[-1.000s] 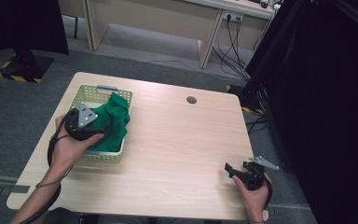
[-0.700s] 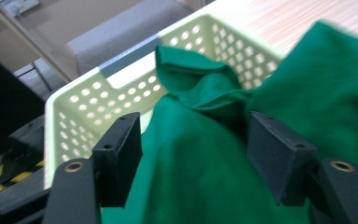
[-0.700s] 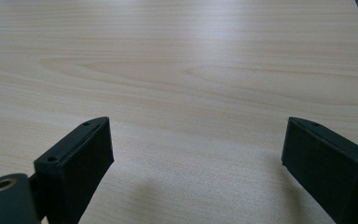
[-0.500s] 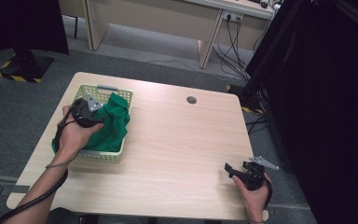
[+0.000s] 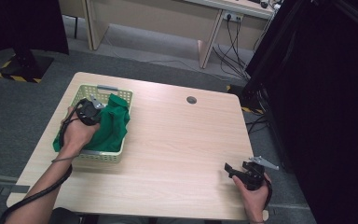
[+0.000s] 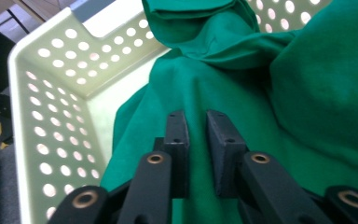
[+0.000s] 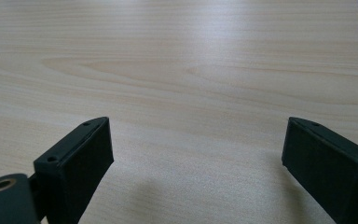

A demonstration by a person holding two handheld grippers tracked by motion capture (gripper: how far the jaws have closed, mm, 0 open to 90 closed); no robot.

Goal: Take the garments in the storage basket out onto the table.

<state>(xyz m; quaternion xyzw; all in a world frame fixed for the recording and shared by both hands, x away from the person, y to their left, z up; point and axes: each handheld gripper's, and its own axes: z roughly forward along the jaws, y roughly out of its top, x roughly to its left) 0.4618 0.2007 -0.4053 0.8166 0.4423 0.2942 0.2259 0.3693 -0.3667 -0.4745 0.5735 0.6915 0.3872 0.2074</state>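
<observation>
A pale yellow perforated basket [image 5: 107, 87] stands at the table's left, and a crumpled green cloth [image 5: 114, 123] fills it and spills over its near-left rim. My left gripper [image 5: 94, 106] points down into the basket's far half, a hand on it. In the left gripper view the jaws [image 6: 196, 116] have just been closing and stand a narrow slit apart, pinching a fold of the green cloth [image 6: 261, 84] beside the basket wall [image 6: 51, 93]. My right gripper [image 5: 231, 170] rests near the front right corner, held by a hand. Its jaws [image 7: 198, 135] stand wide open over bare wood.
The light wooden table [image 5: 182, 135] has a round cable hole [image 5: 191, 100] near its far edge. A black curtain [image 5: 326, 93] hangs close to the right side. Behind the table are a desk and loose cables [image 5: 235, 51] on the grey floor.
My left hand has moved toward the far end of the basket and sunk into the cloth, and its jaws have closed. The right hand and gripper have stayed put.
</observation>
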